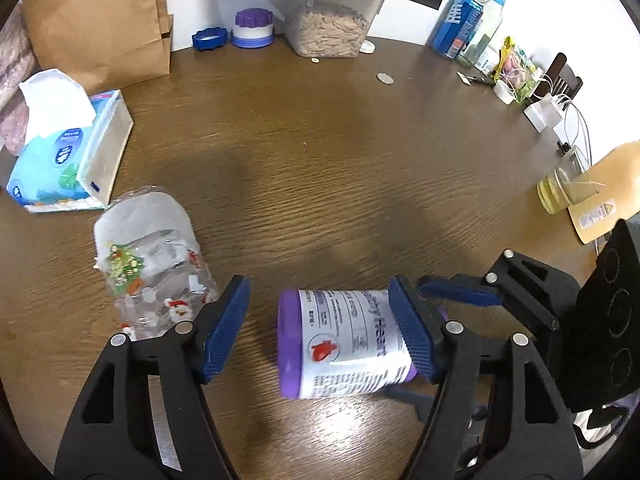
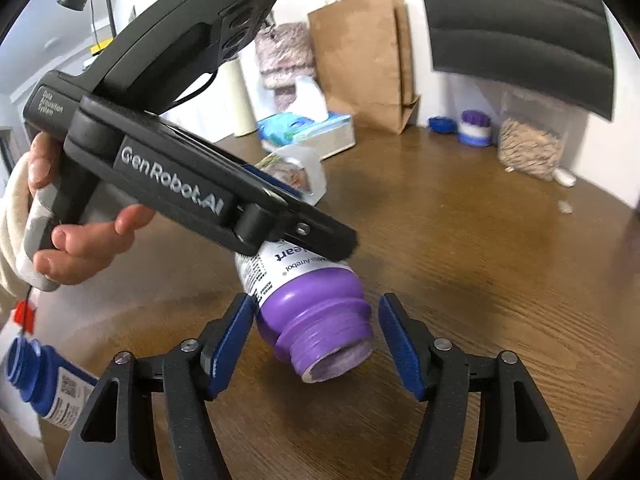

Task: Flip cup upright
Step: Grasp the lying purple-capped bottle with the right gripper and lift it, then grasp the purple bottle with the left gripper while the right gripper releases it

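A clear plastic cup (image 1: 152,268) with Christmas prints lies on its side on the wooden table (image 1: 320,152), left of my left gripper (image 1: 320,328). It also shows in the right wrist view (image 2: 298,168), behind the left gripper's body. A purple-and-white bottle (image 1: 344,344) lies on its side between the open left fingers, its base toward the left. In the right wrist view its open purple neck (image 2: 320,332) points at the camera, between the fingers of my open right gripper (image 2: 316,340). Neither gripper touches the cup.
A tissue box (image 1: 68,152) and a brown paper bag (image 1: 100,20) stand at the left rear. A snack container (image 1: 332,28), purple and blue lids, a carton and bottles line the back. A glass jar (image 1: 560,188) is at the right. A blue-capped bottle (image 2: 44,380) lies at the near left.
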A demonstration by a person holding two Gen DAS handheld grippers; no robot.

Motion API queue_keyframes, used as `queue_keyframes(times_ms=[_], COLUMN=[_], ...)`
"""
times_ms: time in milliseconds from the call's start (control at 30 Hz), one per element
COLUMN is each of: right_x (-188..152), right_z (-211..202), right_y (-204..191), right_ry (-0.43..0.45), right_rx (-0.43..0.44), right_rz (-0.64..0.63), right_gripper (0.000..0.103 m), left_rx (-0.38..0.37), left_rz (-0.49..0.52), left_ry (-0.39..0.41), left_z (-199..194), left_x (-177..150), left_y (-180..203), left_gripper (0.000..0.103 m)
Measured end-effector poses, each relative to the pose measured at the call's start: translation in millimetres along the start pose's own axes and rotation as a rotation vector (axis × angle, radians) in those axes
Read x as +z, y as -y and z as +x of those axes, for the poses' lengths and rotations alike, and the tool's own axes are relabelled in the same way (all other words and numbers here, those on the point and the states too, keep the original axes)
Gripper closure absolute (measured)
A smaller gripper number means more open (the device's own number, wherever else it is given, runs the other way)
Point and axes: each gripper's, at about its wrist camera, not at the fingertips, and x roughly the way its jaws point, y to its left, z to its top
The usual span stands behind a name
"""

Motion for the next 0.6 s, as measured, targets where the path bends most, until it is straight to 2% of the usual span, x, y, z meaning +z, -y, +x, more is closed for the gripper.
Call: queue_keyframes(times_ms=[67, 233, 300, 367, 433, 500, 600], right_x=[-0.5, -3.6, -6.0, -6.8, -7.7, -7.0, -6.5], right_z=[-1.8, -13.9, -19.2, -21.1, -25.2, -26.2, -25.2], right_y=[1.0, 19.5, 29.9, 39.4, 47.4, 51.6, 54.6], right_ry=[0.011, 0.036, 0.039, 0.043, 0.059, 0.067, 0.057], right_rx=[-0.028, -0.063, -0.123, -0.133, -0.111, -0.116, -0.118], right_rz=[0.004, 0.057, 0.085, 0.124, 0.161, 0.179, 0.189], right_gripper=[0.025, 0.024, 0.024, 0.024, 0.024, 0.024, 0.024], left_rx=[0.013, 0.066, 0.061, 0.027, -0.037, -0.081, -0.055], left_rz=[-0.018, -0.022, -0.018, -0.021, -0.013, 0.022, 0.097], left_ry=[0.000, 0.042, 0.047, 0.072, 0.091, 0.070, 0.014], left_z=[-1.5, -11.5, -13.5, -19.0, -24.8, -25.1, -17.6], left_x=[-1.4, -14.6, -18.1, -20.8, -23.0, -24.6, -28.2], left_y=[-4.1, -8.7, -8.6, -6.8, 0.3, 12.4, 36.6], left_gripper=[0.035, 0.036, 0.036, 0.035, 0.030, 0.017, 0.017])
